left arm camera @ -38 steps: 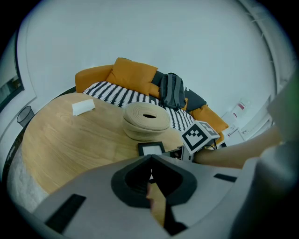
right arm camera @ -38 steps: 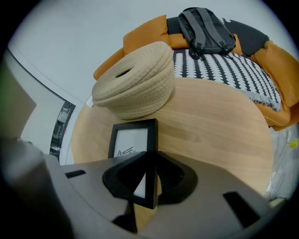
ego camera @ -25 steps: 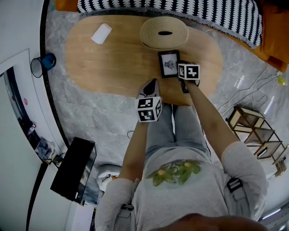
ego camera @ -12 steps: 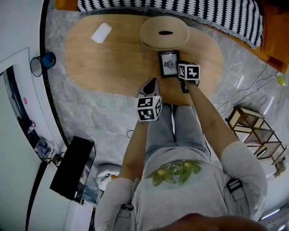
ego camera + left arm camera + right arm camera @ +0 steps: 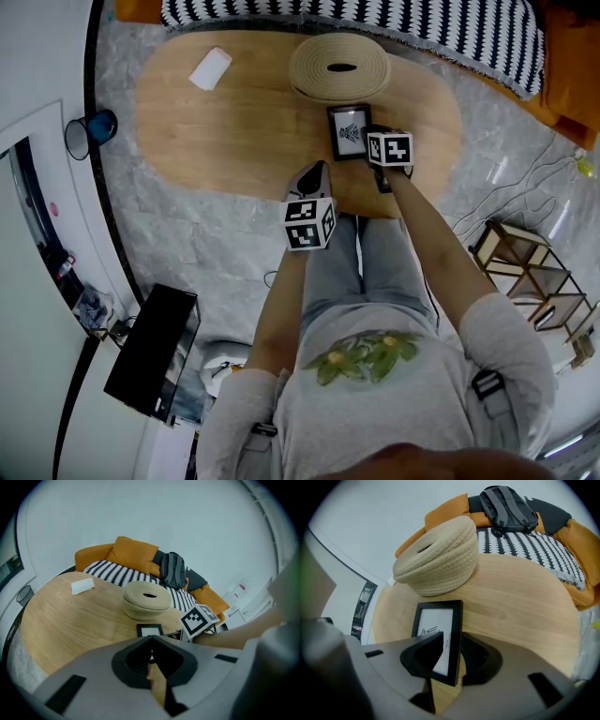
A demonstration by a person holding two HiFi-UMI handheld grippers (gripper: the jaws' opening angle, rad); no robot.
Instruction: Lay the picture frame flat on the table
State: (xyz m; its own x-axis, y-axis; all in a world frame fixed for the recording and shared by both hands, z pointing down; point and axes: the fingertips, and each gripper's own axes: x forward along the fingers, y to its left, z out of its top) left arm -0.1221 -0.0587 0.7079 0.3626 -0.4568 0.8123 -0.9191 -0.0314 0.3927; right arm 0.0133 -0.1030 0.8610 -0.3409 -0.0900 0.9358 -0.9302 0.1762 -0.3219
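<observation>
Frame down on the table, right jaws parting

White packet (image 5: 210, 68) lies near the far left edge of the oval wooden table (image 5: 234, 122). At the near edge, about midway along, the left gripper (image 5: 151, 638) hovers with its 2 jaws pressed together and nothing between them. A coiled rope basket (image 5: 339, 67) sits at the far edge, right of the middle. Just in front of it the black picture frame (image 5: 349, 132) lies flat, print facing up. The right gripper (image 5: 452, 638) reaches in from the near right edge; its jaws are opening, with the frame's right border between them.
</observation>
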